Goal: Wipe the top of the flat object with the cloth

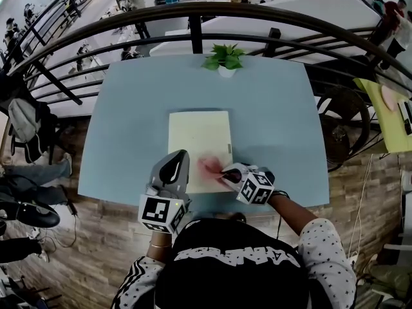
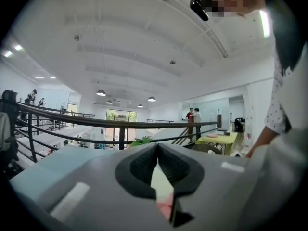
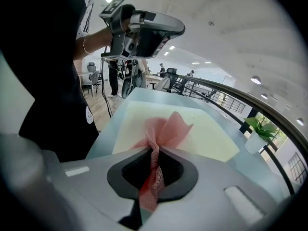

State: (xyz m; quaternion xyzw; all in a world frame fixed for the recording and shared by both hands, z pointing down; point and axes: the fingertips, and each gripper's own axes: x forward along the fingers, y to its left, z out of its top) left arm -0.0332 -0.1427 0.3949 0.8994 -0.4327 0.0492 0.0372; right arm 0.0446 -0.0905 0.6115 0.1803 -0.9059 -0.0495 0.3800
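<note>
The right tongs [image 1: 226, 172] are clamped on the pink cloth [image 1: 209, 168], whose free end is spread on the cream flat board [image 1: 198, 134] near its 5 o'clock corner. The left tongs [image 1: 180, 156] sit at the board's 7 o'clock edge, jaws drawn together on nothing. The board lies mid-worktop [image 1: 129, 121], with a potted plant [image 1: 224, 58] at 12 o'clock.
</note>
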